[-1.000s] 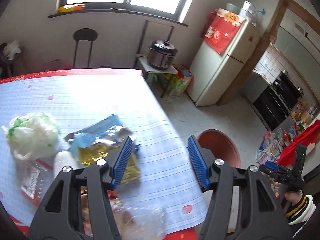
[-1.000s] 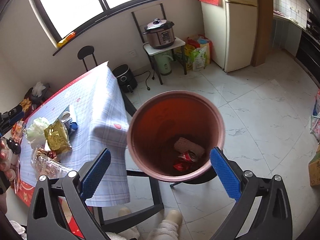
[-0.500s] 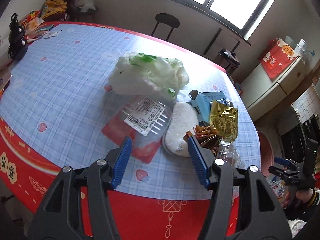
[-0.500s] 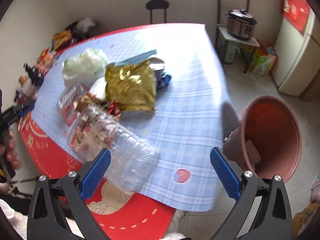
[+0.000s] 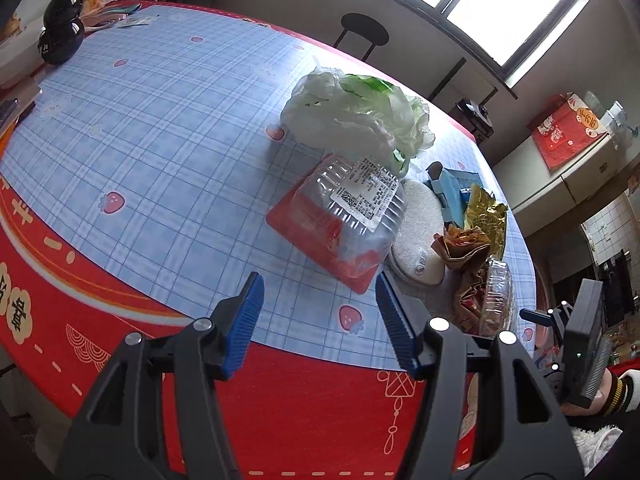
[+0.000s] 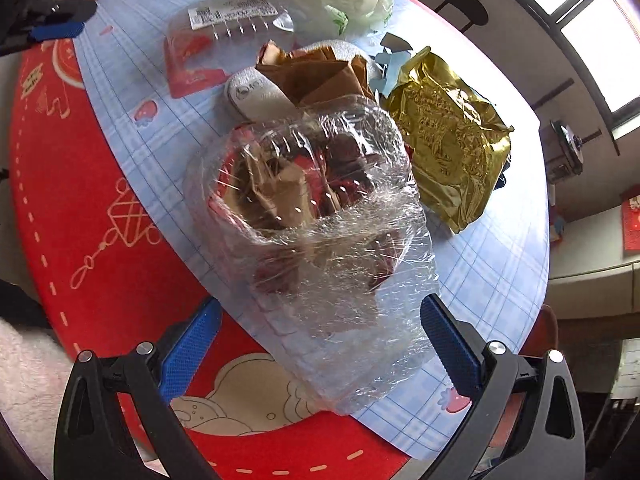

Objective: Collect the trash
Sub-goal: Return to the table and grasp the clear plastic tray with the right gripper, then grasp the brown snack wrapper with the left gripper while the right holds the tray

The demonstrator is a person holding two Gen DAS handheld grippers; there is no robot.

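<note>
The left gripper (image 5: 318,300) stood wide apart and empty above the table edge, just short of one clear clamshell tray (image 5: 348,216) with a white label and red base. The right gripper (image 6: 320,332) was also spread wide, holding nothing, its blue pads flanking the near end of one crumpled clear plastic container (image 6: 316,216) stuffed with brown and red wrappers. Beyond these, the trash lay clustered on the blue checked tablecloth (image 5: 152,128): one white foam pad (image 5: 418,236), one gold foil bag (image 6: 448,140), one brown paper wrapper (image 6: 320,72), one blue carton (image 5: 452,192) and one white-and-green plastic bag (image 5: 356,116). One black gourd-shaped bottle (image 5: 62,20) stood well apart at the far corner.
</note>
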